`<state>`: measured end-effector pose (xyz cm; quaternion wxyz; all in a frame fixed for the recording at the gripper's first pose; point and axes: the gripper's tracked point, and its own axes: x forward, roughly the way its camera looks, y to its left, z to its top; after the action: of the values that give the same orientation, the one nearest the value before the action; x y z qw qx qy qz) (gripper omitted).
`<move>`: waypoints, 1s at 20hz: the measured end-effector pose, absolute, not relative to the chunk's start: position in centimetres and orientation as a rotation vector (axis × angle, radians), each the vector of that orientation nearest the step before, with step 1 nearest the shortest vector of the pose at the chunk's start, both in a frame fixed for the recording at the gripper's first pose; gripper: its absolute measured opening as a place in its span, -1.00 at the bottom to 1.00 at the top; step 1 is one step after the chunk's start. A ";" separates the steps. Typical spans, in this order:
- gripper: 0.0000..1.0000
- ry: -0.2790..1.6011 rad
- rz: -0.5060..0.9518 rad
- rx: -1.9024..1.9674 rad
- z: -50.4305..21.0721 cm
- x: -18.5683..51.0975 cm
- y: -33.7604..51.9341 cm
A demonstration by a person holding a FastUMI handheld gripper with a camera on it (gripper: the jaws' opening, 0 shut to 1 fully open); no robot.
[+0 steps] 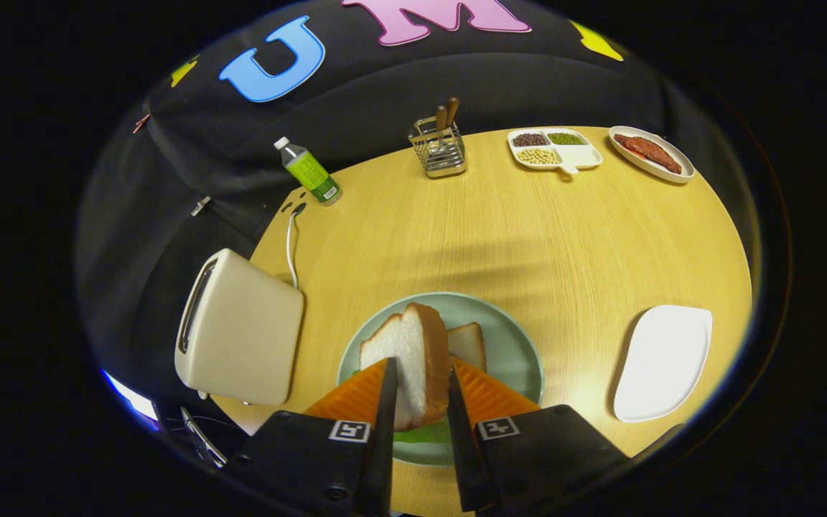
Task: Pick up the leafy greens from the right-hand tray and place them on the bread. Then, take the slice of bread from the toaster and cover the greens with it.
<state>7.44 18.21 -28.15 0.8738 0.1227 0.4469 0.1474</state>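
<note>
Gripper view: the fingers (419,402) are closed on a bread slice (408,362), held upright between them over the plate (514,337). Greens (424,433) lie directly beneath; a second slice (468,345) sits just beyond. Toaster (237,327) stands left of the fingers. Final step in hand, by my judgement: lower and tip the slice flat onto the greens, then release.

Tool (419,402) (fingers clamped on bread (406,359))
</note>
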 end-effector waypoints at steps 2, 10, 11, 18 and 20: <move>0.03 0.939 0.288 0.235 -28.8 7.4 17.4; 0.98 0.829 0.285 0.136 -25.4 7.1 14.5; 0.98 0.799 0.280 0.125 -24.4 7.2 14.0; 0.97 0.568 0.206 0.084 -15.2 6.2 9.8; 0.97 0.503 0.163 0.108 -12.7 5.5 8.3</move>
<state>5.46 8.29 -12.73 0.9638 0.0531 0.2487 0.0804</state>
